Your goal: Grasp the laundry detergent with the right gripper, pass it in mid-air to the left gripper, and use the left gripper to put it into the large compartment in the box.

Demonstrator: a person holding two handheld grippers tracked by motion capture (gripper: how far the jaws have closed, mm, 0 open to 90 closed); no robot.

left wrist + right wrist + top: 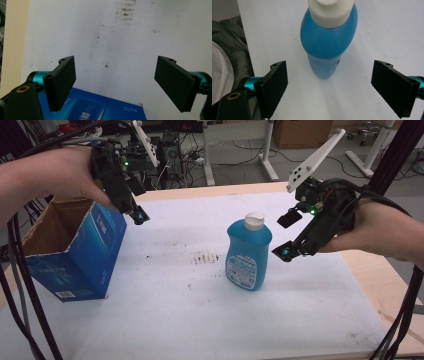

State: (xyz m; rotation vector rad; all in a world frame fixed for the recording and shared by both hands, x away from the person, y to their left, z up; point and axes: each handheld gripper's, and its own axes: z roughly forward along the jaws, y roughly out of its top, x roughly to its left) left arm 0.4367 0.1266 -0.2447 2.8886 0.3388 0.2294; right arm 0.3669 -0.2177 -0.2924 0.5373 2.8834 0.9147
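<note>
A blue bottle (248, 252) with a white cap (254, 220) stands upright in the middle of the white-covered table. My right gripper (286, 235) hovers just to its right, open and apart from it. In the right gripper view the bottle (328, 42) stands ahead of the wide-apart jaws of that gripper (330, 66). An open blue carton (75, 255) sits tilted at the left. My left gripper (136, 202) hangs open above the carton's right top edge, holding nothing. In the left gripper view that gripper (116, 65) points down at the stained cover, with the carton's blue face (100, 107) below.
The white cover (200, 320) has dark stains (206, 257) left of the bottle. Bare wooden table edge (372, 285) runs along the right side. Black cables (20, 285) hang at the left and the lower right. Desk legs and equipment stand behind the table.
</note>
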